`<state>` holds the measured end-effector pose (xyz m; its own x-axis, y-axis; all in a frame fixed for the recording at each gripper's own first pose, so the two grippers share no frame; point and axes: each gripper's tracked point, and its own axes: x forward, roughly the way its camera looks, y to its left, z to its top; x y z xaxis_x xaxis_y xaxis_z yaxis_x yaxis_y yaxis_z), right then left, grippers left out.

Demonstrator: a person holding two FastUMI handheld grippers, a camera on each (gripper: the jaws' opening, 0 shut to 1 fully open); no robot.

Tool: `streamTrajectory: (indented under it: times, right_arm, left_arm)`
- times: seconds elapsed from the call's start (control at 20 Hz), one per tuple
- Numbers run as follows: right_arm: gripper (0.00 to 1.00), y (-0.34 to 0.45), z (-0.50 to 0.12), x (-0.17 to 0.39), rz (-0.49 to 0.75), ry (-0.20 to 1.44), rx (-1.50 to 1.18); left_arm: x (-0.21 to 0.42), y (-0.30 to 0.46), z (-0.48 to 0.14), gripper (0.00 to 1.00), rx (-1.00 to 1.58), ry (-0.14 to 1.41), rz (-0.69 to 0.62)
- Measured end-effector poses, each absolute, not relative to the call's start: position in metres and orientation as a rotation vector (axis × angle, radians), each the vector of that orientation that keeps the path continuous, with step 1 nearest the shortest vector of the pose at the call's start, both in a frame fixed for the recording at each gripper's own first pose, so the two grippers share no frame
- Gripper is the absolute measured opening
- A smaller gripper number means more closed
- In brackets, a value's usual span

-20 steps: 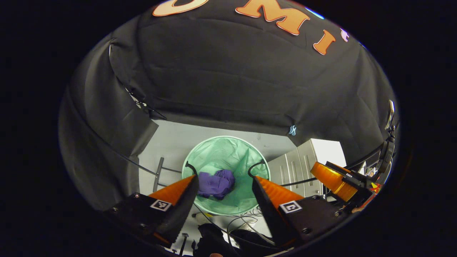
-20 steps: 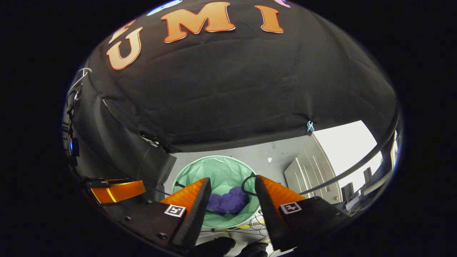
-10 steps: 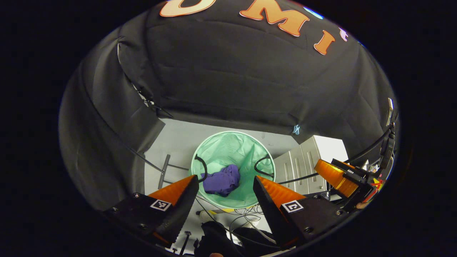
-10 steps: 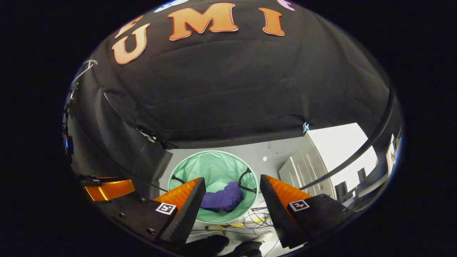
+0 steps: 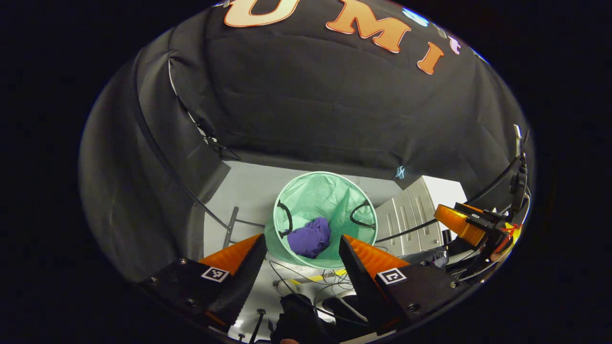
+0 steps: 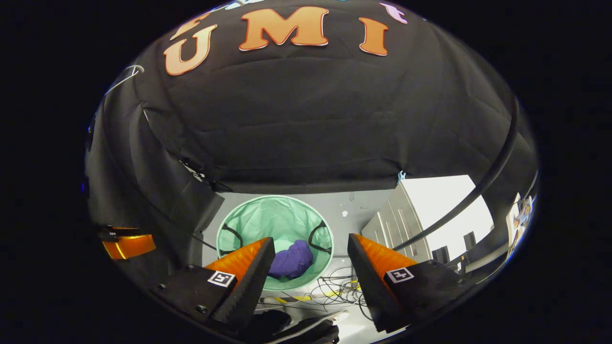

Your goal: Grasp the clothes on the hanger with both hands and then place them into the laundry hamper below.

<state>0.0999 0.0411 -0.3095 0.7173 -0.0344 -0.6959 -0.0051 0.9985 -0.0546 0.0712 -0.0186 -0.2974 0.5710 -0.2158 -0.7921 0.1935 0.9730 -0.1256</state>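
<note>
The crumpled purple cloth garment (image 5: 311, 237) lies at the bottom of the round mint-green fabric laundry hamper (image 5: 330, 184), which stands upright on the pale grey floor (image 5: 248, 186) and carries 2 black loop handles (image 5: 285, 219) on its inner wall. The left tool (image 5: 302, 239) is held high above the hamper with its 2 fingers (image 5: 236, 255) spread wide apart and nothing between them; the garment is seen through the gap, well below. In the right gripper view, the right tool (image 6: 311, 241) is likewise spread wide with nothing in its grip, and the hamper (image 6: 248, 210) with the garment (image 6: 292, 259) inside sits below and slightly to the left of the gap. The right tool (image 5: 461, 224) also appears at the far right edge of the left gripper view, and the left tool (image 6: 126, 243) at the far left edge of the right gripper view. Loose thin cables (image 6: 334, 286) lie tangled on the floor just beside the hamper's near side. A white cabinet with vertical bar handles (image 5: 416, 215) stands near the hamper. A dark curved bar (image 6: 478, 186) crosses in front of the black booth wall.
</note>
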Motion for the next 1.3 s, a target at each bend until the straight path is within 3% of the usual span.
streamTrajectory:
  times: [0.35, 0.9, 1.3]
  right_arm:
    - [0.98, 0.026, -0.243, 0.095, -0.04, 0.664, -0.023]
    - [0.98, -0.059, -0.194, 0.057, -0.048, 0.592, 0.028]
    - [1.0, -0.102, -0.091, 0.032, 0.005, 0.381, 0.04]
  left_arm:
    - [0.058, -0.022, -0.25, 0.98, -0.056, 0.84, -0.232]
    - [0.03, -0.087, -0.211, 0.97, -0.024, 0.705, -0.238]
    - [0.017, -0.121, -0.115, 0.97, -0.01, 0.479, -0.206]
